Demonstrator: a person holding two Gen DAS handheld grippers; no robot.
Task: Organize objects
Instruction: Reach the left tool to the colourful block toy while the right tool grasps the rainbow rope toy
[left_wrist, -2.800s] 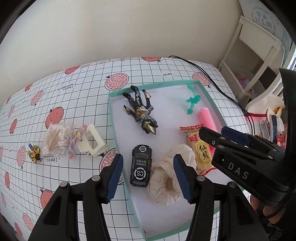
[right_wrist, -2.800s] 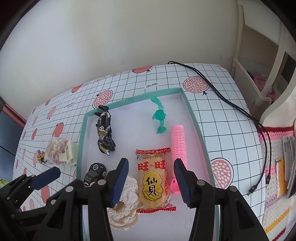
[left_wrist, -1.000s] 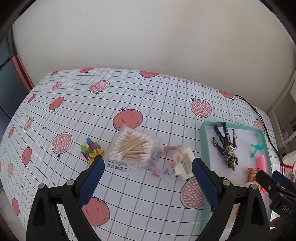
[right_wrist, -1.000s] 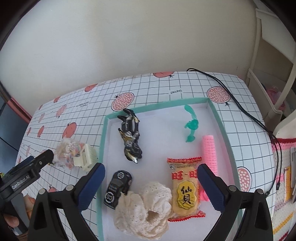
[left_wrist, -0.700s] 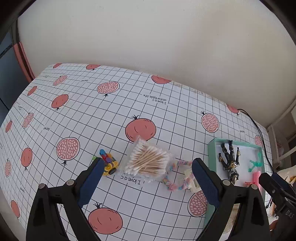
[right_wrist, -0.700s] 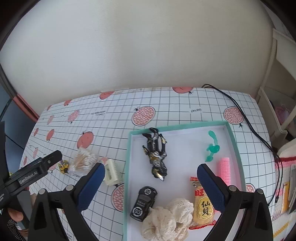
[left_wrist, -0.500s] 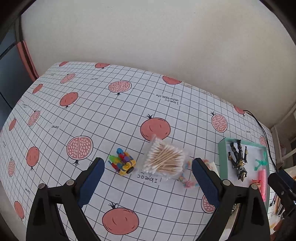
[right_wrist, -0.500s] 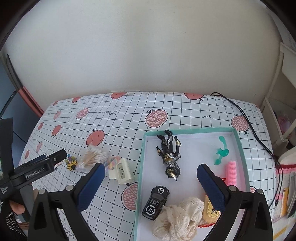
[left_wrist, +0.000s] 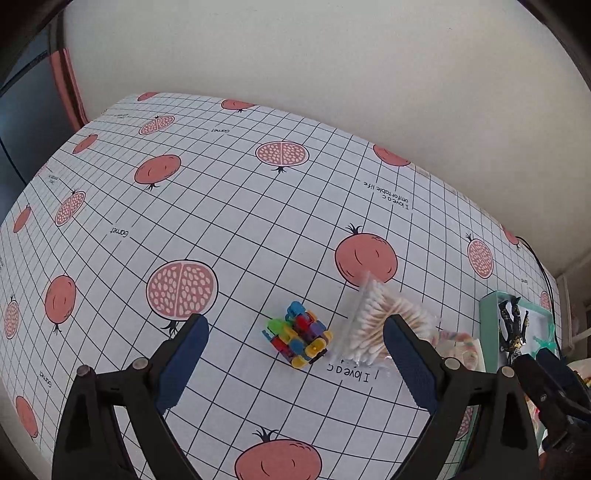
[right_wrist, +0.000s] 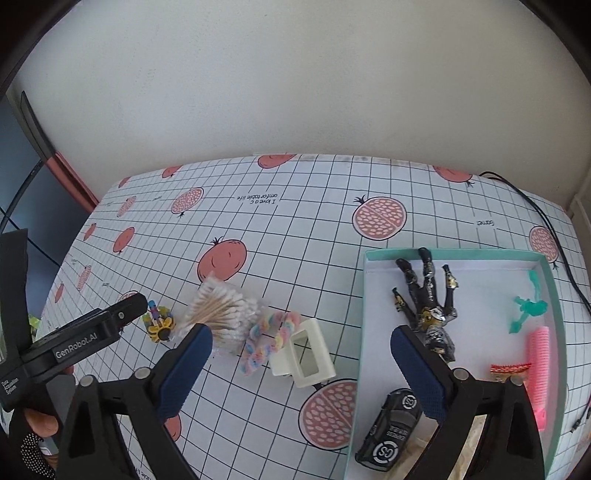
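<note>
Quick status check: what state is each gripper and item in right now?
left gripper: open, empty
right gripper: open, empty
block toy: on the table, outside the tray
cotton swab bag: on the table, outside the tray
white clip: on the table, outside the tray
toy car: in the tray
figure: lying in the tray

Both tongs have opened wide and pulled back from the tray (right_wrist: 554, 295). The left tongs (left_wrist: 293, 363) moved over to the block toy (left_wrist: 297, 339) on the table (left_wrist: 221, 221).
</note>
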